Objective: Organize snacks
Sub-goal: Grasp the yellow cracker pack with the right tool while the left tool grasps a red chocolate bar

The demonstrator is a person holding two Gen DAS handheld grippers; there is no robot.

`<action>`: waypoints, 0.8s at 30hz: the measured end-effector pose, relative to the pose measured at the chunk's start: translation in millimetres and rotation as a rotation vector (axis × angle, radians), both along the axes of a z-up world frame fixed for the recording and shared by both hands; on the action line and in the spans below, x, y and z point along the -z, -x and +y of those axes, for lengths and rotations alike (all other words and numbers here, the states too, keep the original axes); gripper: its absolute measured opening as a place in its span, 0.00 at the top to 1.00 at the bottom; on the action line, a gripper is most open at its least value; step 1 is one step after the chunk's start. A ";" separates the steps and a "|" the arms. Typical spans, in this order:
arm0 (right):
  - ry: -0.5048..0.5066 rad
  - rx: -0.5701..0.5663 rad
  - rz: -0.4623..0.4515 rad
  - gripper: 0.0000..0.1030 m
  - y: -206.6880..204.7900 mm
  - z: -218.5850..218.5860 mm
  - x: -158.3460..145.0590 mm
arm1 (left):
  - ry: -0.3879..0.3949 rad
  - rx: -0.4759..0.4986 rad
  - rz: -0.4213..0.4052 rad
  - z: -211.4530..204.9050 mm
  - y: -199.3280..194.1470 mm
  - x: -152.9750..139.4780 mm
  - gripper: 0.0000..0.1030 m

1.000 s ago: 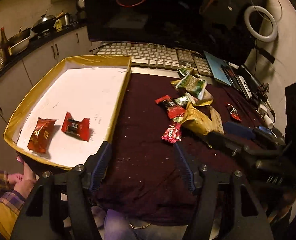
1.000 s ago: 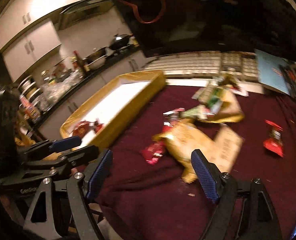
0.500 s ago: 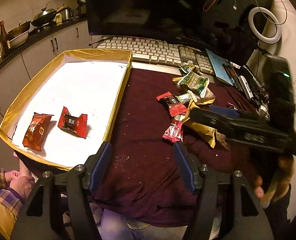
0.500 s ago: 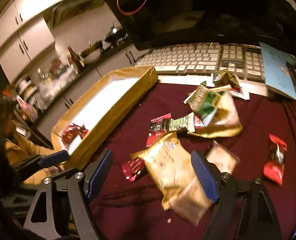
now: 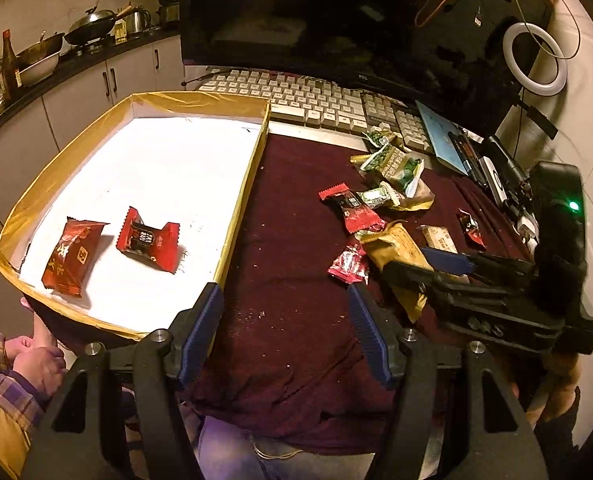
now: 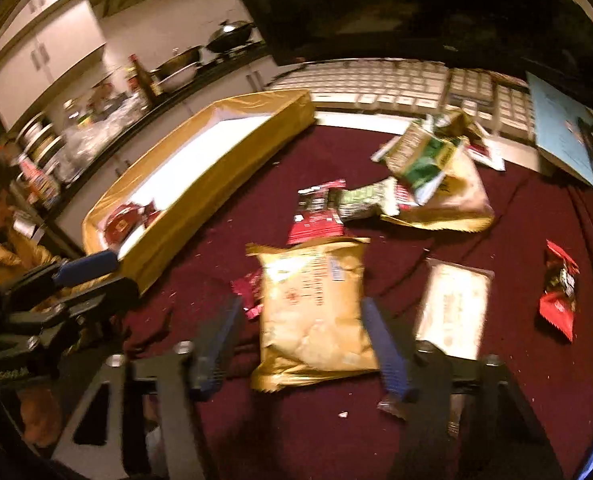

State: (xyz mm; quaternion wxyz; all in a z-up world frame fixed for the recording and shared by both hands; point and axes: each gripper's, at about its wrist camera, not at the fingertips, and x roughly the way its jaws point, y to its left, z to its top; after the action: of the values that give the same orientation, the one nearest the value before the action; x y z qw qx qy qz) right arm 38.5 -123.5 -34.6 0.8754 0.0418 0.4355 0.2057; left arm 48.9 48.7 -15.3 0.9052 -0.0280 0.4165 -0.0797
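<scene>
A gold-rimmed white tray (image 5: 244, 184) holds two red snack packets (image 5: 148, 240). Loose snacks lie on the maroon cloth to its right: a gold bag (image 6: 312, 304), a pale packet (image 6: 452, 312), red packets (image 6: 558, 292) and green-gold bags (image 6: 428, 160). My right gripper (image 6: 300, 316) is open, its fingers either side of the gold bag's near half; it also shows in the left wrist view (image 5: 448, 268). My left gripper (image 5: 286, 308) is open and empty over the cloth by the tray's near right corner.
A keyboard (image 5: 316, 96) and a dark monitor (image 5: 336, 20) stand behind the cloth. A blue notebook (image 5: 440, 136) and small devices lie at the right. A person's hand (image 5: 36, 360) is by the tray's near left corner.
My right gripper has moved forward and down, so the gold bag now lies between its open fingers. The left gripper has barely moved.
</scene>
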 end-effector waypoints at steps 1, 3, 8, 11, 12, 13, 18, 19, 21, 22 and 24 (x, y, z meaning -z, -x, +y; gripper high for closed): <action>0.004 0.021 0.007 0.52 -2.8 -0.6 2.3 | 0.000 0.003 0.003 -0.5 -0.2 0.1 0.38; -0.014 0.032 0.009 0.57 -5.5 -2.8 2.0 | -0.009 0.018 0.009 -3.3 -0.9 0.5 0.38; -0.173 0.070 -0.068 0.56 -2.5 -31.5 -15.9 | -0.028 0.075 0.044 -14.5 -6.3 1.7 0.38; -0.231 0.146 -0.118 0.56 -3.7 -49.9 -24.3 | 0.023 0.151 0.107 -22.7 -19.0 4.3 0.38; -0.236 0.172 -0.132 0.56 -3.9 -54.0 -24.7 | 0.028 0.162 0.127 -26.3 -26.7 7.1 0.39; -0.231 0.203 -0.150 0.56 -4.0 -57.7 -24.2 | 0.027 0.163 0.137 -29.1 -31.8 9.6 0.39; -0.270 0.259 -0.158 0.56 -3.7 -71.0 -18.1 | 0.023 0.233 0.192 -53.7 -61.6 22.5 0.39; -0.281 0.269 -0.163 0.56 -3.2 -74.2 -18.4 | 0.013 0.242 0.200 -60.7 -68.4 25.4 0.39; -0.298 0.279 -0.156 0.56 -3.5 -78.0 -17.6 | 0.004 0.248 0.208 -70.2 -79.4 28.4 0.44; -0.306 0.278 -0.155 0.56 -6.3 -78.5 -18.4 | -0.016 0.246 0.216 -75.9 -85.2 30.7 0.46; -0.315 0.276 -0.152 0.56 -6.9 -79.7 -16.6 | -0.079 0.219 0.241 -84.4 -92.8 37.3 0.58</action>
State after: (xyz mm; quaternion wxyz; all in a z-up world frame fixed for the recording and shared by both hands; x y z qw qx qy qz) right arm 45.4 -203.2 -18.0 0.9081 0.2218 0.3210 0.1521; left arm 141.7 -35.7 -52.6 0.8350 0.0437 0.5253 -0.1577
